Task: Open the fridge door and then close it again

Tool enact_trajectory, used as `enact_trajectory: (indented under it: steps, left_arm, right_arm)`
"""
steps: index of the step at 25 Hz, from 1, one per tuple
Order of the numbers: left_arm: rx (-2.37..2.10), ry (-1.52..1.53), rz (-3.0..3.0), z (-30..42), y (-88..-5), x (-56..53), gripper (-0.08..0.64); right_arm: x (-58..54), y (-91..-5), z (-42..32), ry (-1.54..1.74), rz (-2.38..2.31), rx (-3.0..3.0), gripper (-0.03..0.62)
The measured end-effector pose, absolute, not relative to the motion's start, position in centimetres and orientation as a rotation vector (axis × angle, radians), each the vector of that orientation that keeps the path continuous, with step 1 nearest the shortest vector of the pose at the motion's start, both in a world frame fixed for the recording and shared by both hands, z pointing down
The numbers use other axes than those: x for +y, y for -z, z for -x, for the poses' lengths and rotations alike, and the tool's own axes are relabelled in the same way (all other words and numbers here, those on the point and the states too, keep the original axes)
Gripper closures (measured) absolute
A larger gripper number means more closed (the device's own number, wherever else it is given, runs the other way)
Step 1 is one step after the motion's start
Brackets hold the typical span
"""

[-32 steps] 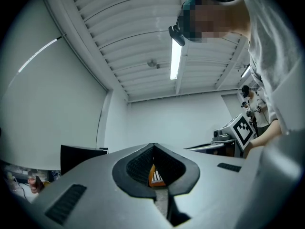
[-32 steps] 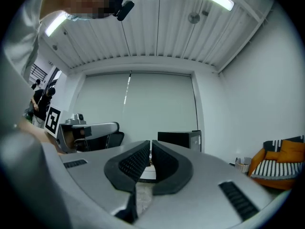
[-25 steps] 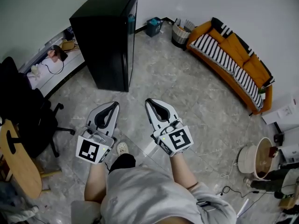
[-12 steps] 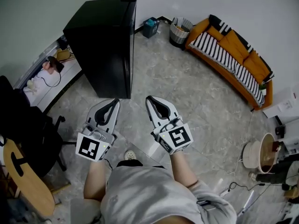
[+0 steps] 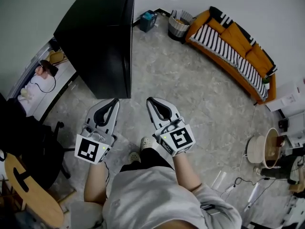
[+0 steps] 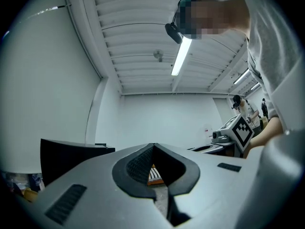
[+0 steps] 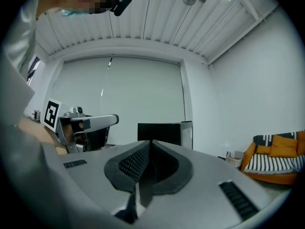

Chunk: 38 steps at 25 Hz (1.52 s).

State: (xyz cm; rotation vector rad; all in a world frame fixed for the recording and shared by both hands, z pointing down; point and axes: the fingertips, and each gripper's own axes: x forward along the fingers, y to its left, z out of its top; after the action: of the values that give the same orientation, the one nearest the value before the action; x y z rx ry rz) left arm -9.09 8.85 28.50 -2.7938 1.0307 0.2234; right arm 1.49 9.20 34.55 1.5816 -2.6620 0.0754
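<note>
Black fridge (image 5: 102, 37) closed, left gripper (image 5: 115, 101) and right gripper (image 5: 149, 100) near it, jaws seemingly together

Fridge (image 5: 102, 42), upper left: smooth black, slight sheen. Floor (image 5: 190, 94) looks like polished grey stone tile. Sofa (image 5: 238, 51), upper right, orange cloth. Left gripper (image 5: 113, 101) and right gripper (image 5: 150, 100): matt grey plastic, ribbed black pads (image 6: 138, 163).

No text, number or brand is legible to me in any view. The only printed marks are black-and-white square code patterns on the marker cube (image 5: 90, 150) of the left gripper (image 5: 113, 102) and the marker cube (image 5: 177, 140) of the right gripper (image 5: 151, 101). Neither has letters or digits.
</note>
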Motion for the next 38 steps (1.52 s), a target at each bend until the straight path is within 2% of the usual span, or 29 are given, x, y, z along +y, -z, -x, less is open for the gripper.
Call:
enact_trajectory:
  steps: [15, 32, 38]
  left_arm:
    - [1.088, -0.248, 2.773, 8.3, -29.0, -1.7, 0.546]
    - [1.262, -0.159, 2.81, 8.2, -33.9, -10.7, 0.546]
    - [1.302, -0.13, 2.815, 7.7, -34.8, -12.2, 0.546]
  right_arm:
    - [-3.8, -37.6, -2.1, -0.101, -1.53, -2.624, 0.566]
    - [-15.4, -48.4, -2.3, -0.373, -1.342, -2.502, 0.566]
    - [-19.2, -50.2, -2.5, -0.367, -1.4, -2.432, 0.565]
